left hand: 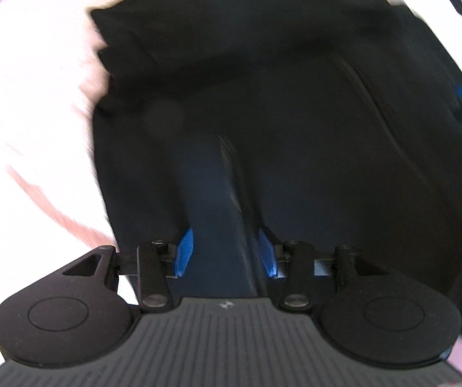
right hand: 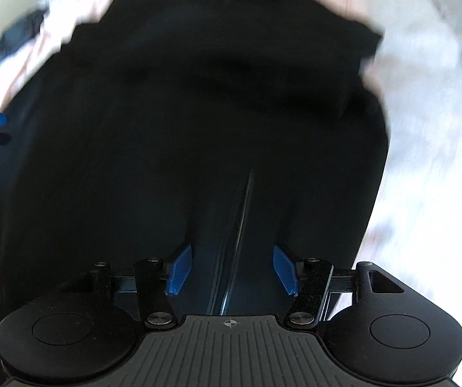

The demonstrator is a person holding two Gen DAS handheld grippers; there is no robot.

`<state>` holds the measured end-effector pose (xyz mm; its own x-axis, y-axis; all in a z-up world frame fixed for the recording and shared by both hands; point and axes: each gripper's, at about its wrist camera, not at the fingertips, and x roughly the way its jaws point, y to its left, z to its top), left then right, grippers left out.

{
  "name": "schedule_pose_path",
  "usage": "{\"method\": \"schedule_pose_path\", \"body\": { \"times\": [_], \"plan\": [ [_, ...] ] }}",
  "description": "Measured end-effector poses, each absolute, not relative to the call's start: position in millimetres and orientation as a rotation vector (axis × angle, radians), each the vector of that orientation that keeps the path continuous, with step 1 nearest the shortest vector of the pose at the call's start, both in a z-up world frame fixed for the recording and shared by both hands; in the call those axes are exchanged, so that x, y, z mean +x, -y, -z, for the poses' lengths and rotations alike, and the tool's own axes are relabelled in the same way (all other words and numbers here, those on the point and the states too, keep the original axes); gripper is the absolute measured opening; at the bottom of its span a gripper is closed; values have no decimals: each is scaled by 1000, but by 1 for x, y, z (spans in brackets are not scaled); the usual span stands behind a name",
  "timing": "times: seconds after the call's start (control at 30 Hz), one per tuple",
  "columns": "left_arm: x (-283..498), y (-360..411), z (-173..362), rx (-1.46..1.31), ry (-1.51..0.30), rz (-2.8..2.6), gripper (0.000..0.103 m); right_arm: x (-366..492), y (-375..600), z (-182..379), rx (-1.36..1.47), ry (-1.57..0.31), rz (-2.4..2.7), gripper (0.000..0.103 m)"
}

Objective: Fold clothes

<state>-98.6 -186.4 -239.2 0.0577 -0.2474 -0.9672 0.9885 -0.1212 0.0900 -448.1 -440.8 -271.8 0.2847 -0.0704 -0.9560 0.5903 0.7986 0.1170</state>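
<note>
1. Black, smooth-fabric garment (left hand: 279, 96) spread over pale pinkish-white bedding (left hand: 31, 96); seemingly mid-fold, with doubled layers at the far edge, more folds likely left.
2. Left gripper (left hand: 226, 254) and right gripper (right hand: 231, 269): blue pads parted, each straddling a raised fabric ridge; whether actually clamping the cloth, cannot tell.
3. Motion-blurred throughout; garment type and finger ends lost against the dark cloth.
</note>
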Motion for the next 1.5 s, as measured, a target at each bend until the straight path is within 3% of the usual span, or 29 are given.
{"method": "schedule_pose_path", "body": {
  "times": [0.17,0.47,0.67,0.97,1.23,1.3,1.37,1.5],
  "plan": [
    [-104,151,240,1177,-853,1454,42,-465,413,263,550,-1193,584,63],
    [-99,65,240,1231,-416,1718,44,-450,310,233,309,-1056,597,63],
    [-104,34,263,1141,-206,1706,46,-434,272,257,109,-998,535,63],
    [-141,1,306,1003,128,1518,45,-449,254,308,-102,-683,563,63],
    [-170,-31,322,1012,317,1429,39,-478,216,330,-177,-540,656,63],
    [-183,-51,317,1041,371,1451,45,-489,201,327,-187,-542,672,63],
    [-194,-70,321,1102,425,1469,73,-497,188,326,-188,-547,684,63],
    [-212,-95,337,1228,535,1455,73,-514,163,322,-188,-556,708,64]
  ]
}}
